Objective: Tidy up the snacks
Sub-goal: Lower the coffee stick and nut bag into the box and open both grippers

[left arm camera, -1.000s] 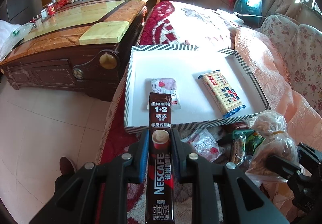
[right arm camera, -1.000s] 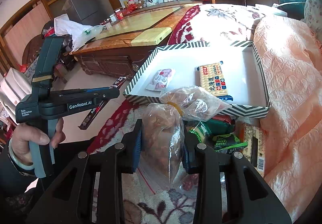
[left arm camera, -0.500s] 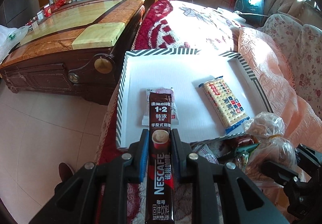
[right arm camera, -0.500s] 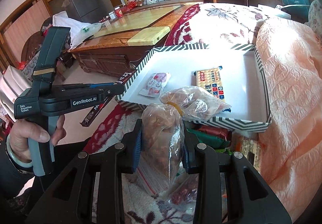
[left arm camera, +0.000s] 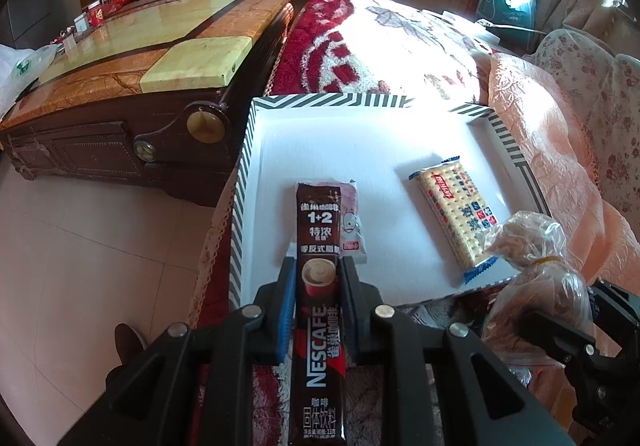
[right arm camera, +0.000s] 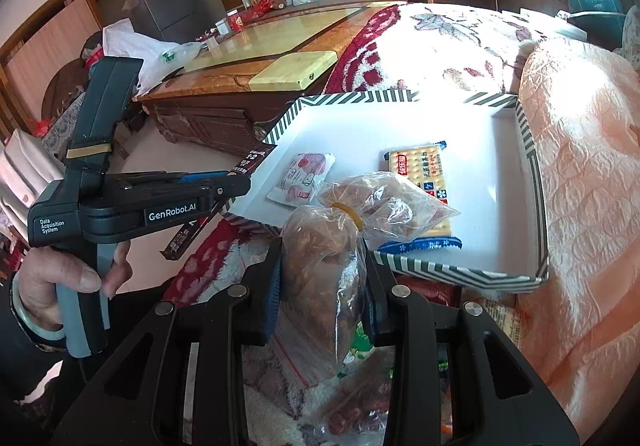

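My left gripper (left arm camera: 318, 274) is shut on a brown Nescafe coffee stick (left arm camera: 318, 286), whose tip hangs over the near left part of the white striped-rim tray (left arm camera: 360, 149). It also shows in the right wrist view (right arm camera: 244, 175). A pink-white snack packet (left arm camera: 354, 226) and a yellow cracker pack (left arm camera: 456, 213) lie in the tray. My right gripper (right arm camera: 322, 274) is shut on a clear tied bag of brown snacks (right arm camera: 324, 270), held just in front of the tray's (right arm camera: 472, 266) near rim.
Loose snack packets (right arm camera: 360, 346) lie on the red-white rug under my right gripper. A wooden coffee table (left arm camera: 132, 85) stands left of the tray, tiled floor (left arm camera: 80, 246) below it. A peach quilt (right arm camera: 580, 185) lies to the right.
Both grippers have moved forward toward the tray. The coffee stick's tip now reaches over the tray's near left part, and the snack bag has come up to the near rim.
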`<state>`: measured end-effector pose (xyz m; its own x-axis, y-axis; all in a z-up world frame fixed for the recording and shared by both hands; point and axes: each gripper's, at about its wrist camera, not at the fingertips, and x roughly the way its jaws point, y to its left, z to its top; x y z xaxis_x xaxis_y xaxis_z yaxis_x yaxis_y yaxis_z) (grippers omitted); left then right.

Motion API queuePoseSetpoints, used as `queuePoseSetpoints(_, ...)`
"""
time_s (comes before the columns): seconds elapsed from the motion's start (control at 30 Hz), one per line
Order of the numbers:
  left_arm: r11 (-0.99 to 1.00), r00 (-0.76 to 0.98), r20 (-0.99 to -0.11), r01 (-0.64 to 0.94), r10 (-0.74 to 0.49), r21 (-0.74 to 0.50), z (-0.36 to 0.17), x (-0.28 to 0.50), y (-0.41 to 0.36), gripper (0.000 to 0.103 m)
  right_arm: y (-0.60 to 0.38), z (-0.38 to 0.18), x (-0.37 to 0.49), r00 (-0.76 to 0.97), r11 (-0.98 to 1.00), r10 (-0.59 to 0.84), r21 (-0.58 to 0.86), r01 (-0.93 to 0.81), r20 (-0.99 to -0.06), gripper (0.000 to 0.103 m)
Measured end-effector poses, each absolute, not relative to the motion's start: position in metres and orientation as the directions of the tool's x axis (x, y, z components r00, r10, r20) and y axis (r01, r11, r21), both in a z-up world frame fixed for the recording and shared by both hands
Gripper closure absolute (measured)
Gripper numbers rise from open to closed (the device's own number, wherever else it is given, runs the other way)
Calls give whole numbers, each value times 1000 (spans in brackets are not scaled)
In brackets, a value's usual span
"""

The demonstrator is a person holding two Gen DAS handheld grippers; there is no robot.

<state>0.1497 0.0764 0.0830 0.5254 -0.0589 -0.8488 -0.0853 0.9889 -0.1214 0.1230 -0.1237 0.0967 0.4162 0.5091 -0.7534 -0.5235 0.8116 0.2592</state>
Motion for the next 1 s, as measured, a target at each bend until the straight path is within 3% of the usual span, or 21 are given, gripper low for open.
queuePoseSetpoints(1.0,982,475,-880,-150,-30,-115,42,229,77,80,-72,43,216,328,787,465,215,-578,-822,72)
